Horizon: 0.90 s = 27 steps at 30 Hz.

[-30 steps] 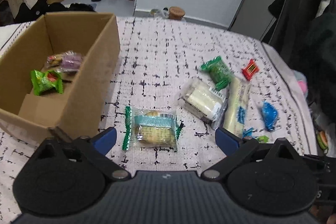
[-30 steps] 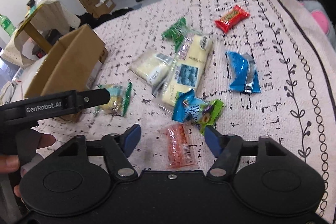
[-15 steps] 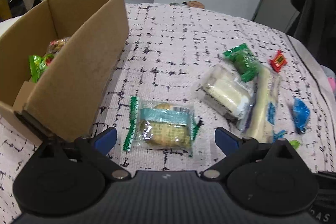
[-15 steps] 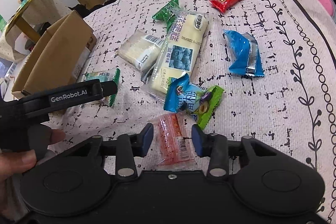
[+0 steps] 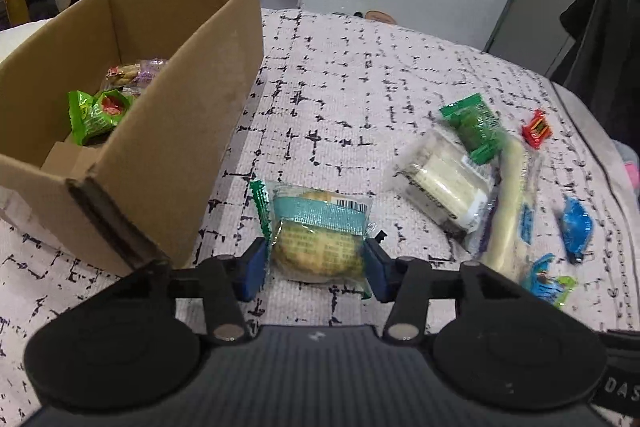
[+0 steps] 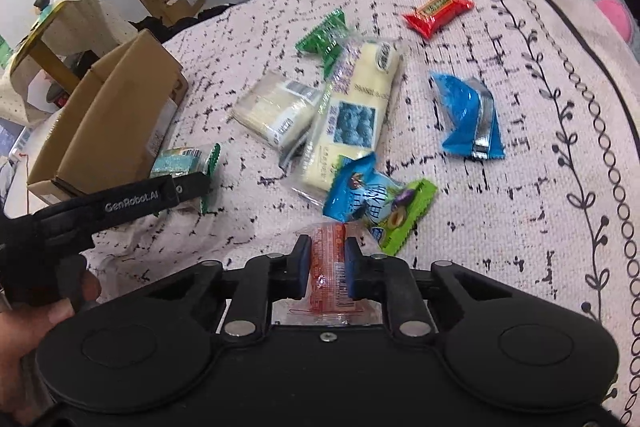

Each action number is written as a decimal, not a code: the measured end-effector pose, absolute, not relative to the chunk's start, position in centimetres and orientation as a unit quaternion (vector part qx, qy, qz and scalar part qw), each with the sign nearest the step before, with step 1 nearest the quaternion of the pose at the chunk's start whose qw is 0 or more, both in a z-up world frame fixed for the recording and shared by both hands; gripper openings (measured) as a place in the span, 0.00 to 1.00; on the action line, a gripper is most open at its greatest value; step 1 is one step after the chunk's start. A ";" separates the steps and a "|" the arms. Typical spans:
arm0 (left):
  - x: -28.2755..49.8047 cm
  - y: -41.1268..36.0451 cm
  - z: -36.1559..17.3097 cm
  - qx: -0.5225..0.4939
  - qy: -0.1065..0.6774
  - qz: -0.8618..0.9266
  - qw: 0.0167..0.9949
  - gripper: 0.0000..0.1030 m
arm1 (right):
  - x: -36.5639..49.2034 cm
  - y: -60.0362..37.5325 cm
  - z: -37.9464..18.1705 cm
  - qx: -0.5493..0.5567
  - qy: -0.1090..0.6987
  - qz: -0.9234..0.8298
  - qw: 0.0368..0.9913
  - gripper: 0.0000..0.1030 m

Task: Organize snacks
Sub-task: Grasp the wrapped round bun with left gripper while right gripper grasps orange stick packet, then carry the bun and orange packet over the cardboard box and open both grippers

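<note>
Our left tool (image 5: pixel 316 269) has just been closing and now pinches the biscuit pack (image 5: pixel 318 233) lying on the bedspread (image 5: pixel 352 75) just beside the box (image 5: pixel 176 147); our right tool (image 6: pixel 326 261) has clamped shut on the orange packet (image 6: pixel 330 267) near the bedspread's near edge. We judge both ready to lift. The far middle lies bare, giving room; the other snacks (image 6: pixel 348 107) crowd the right tool's front.

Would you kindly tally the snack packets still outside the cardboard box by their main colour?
Green: 1, the green packet
Red: 1, the red packet
Blue: 1, the blue packet
Blue and green: 1, the plum packet
Orange-red: 1, the orange-red packet
Pale or clear: 3, the teal-banded cake packet, the wafer packet, the long pale packet
Total: 8
</note>
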State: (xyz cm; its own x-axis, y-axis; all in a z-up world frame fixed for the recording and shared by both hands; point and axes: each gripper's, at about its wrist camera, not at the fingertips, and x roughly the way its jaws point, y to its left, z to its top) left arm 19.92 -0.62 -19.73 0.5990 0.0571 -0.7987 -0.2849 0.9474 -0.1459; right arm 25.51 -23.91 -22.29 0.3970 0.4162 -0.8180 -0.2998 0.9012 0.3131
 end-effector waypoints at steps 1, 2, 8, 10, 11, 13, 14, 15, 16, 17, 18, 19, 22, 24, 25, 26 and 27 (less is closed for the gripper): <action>19.7 -0.7 -19.3 -0.130 0.434 0.092 0.887 0.48 | 25.5 -23.9 -22.0 0.055 0.502 0.215 0.836 0.17; 19.4 -0.8 -19.0 -0.131 0.431 0.088 0.888 0.48 | 25.5 -23.9 -21.8 0.054 0.499 0.215 0.838 0.17; 18.3 -1.0 -17.0 -0.142 0.419 0.070 0.894 0.48 | 25.6 -24.1 -20.6 0.055 0.483 0.214 0.847 0.16; 18.0 -0.9 -16.4 -0.145 0.415 0.066 0.896 0.48 | 25.7 -24.2 -20.1 0.053 0.475 0.215 0.851 0.16; 17.9 -0.8 -16.0 -0.147 0.413 0.065 0.897 0.48 | 25.8 -24.2 -19.9 0.052 0.473 0.216 0.853 0.16; 17.7 -0.7 -15.4 -0.150 0.409 0.062 0.898 0.48 | 26.0 -24.2 -19.4 0.052 0.468 0.215 0.856 0.16; 17.7 -0.5 -15.1 -0.152 0.406 0.061 0.899 0.48 | 26.1 -24.2 -19.1 0.054 0.465 0.215 0.857 0.16; 17.6 -0.4 -14.8 -0.152 0.403 0.060 0.900 0.48 | 26.2 -24.1 -18.9 0.056 0.462 0.216 0.858 0.16; 17.6 -0.3 -14.4 -0.152 0.400 0.060 0.902 0.48 | 26.2 -24.0 -18.6 0.058 0.458 0.217 0.860 0.16; 17.6 -0.2 -14.2 -0.153 0.398 0.059 0.903 0.48 | 26.3 -24.0 -18.3 0.059 0.455 0.219 0.861 0.16; 17.5 0.0 -13.9 -0.154 0.396 0.058 0.903 0.48 | 26.3 -23.9 -18.1 0.060 0.452 0.220 0.862 0.16; 17.5 0.1 -13.6 -0.155 0.394 0.058 0.904 0.49 | 26.4 -23.7 -17.9 0.061 0.449 0.222 0.863 0.16; 17.4 0.5 -12.9 -0.155 0.387 0.059 0.907 0.48 | 26.7 -23.4 -17.6 0.063 0.444 0.224 0.865 0.16; 17.3 0.7 -12.7 -0.155 0.386 0.058 0.908 0.48 | 26.9 -23.0 -17.4 0.065 0.442 0.227 0.866 0.16; 17.3 0.8 -12.5 -0.158 0.386 0.058 0.907 0.48 | 26.9 -22.8 -17.3 0.066 0.440 0.229 0.866 0.16; 17.3 0.9 -12.4 -0.159 0.385 0.057 0.907 0.48 | 27.0 -22.6 -17.1 0.066 0.438 0.232 0.866 0.16; 17.2 1.0 -12.2 -0.159 0.383 0.058 0.908 0.48 | 27.0 -22.4 -16.9 0.066 0.435 0.234 0.867 0.16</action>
